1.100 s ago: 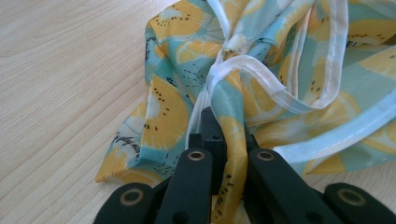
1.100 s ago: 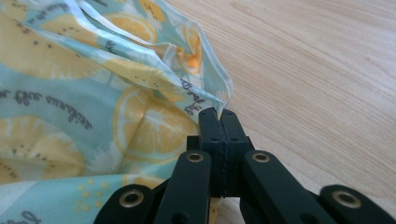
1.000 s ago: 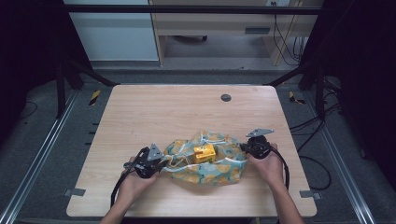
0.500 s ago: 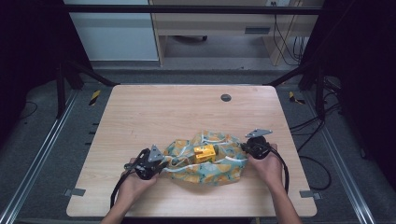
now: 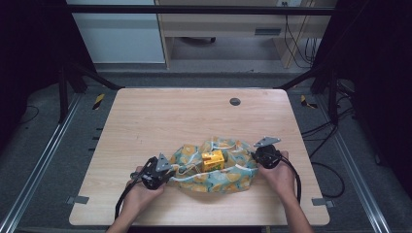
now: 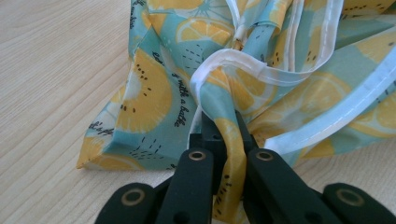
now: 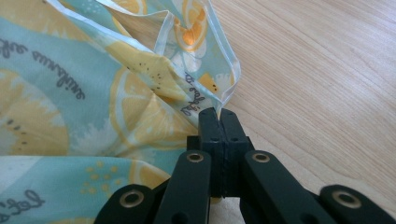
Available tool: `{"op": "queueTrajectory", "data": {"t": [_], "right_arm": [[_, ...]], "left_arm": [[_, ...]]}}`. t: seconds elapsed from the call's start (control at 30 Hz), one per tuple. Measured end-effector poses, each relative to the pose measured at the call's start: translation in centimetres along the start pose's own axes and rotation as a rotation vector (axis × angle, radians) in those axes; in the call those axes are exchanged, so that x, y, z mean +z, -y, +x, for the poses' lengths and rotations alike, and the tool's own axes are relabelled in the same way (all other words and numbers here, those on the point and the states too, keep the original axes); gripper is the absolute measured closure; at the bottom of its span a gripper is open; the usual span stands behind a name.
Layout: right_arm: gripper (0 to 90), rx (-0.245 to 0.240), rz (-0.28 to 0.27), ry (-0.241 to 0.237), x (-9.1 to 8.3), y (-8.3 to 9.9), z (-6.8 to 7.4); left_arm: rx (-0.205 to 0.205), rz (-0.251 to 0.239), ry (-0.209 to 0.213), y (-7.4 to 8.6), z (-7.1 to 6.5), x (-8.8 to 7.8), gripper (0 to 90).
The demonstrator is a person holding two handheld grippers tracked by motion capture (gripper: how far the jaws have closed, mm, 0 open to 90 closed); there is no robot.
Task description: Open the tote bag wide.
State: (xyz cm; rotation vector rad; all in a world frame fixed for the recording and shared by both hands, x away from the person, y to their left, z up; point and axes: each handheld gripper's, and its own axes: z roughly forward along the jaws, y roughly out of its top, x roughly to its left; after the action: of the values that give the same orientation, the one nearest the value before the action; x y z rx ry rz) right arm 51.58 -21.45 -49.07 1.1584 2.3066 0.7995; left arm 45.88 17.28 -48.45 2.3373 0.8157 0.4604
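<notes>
A teal cloth bag (image 5: 214, 170) printed with lemon slices lies crumpled on the wooden table (image 5: 170, 121), with a yellow box (image 5: 213, 160) resting in its middle. My left gripper (image 5: 163, 171) is shut on the bag's left end; in the left gripper view its jaws pinch a fold of the cloth (image 6: 231, 154) beside a white hem (image 6: 243, 63). My right gripper (image 5: 256, 156) is shut on the bag's right end, and the right gripper view shows the jaws pressed together on the thin corner of the cloth (image 7: 205, 100).
A small dark round disc (image 5: 235, 101) sits near the table's far edge. Cables trail from both grippers toward the person's forearms at the front edge. Metal rails run along both sides of the table.
</notes>
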Motion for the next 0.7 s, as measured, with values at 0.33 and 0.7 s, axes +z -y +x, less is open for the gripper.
{"op": "queueTrajectory", "data": {"t": [0.33, 0.7], "right_arm": [[90.0, -0.052, 0.007, 0.018, -0.27, 0.38, 0.44], [90.0, -0.089, 0.016, 0.02, -0.31, 0.6, 0.77]], "left_arm": [[0.005, 0.005, -0.004, 0.26, -0.13, 0.21, 89.8], [0.011, 0.014, -0.01, 0.45, -0.22, 0.32, 89.8]]}}
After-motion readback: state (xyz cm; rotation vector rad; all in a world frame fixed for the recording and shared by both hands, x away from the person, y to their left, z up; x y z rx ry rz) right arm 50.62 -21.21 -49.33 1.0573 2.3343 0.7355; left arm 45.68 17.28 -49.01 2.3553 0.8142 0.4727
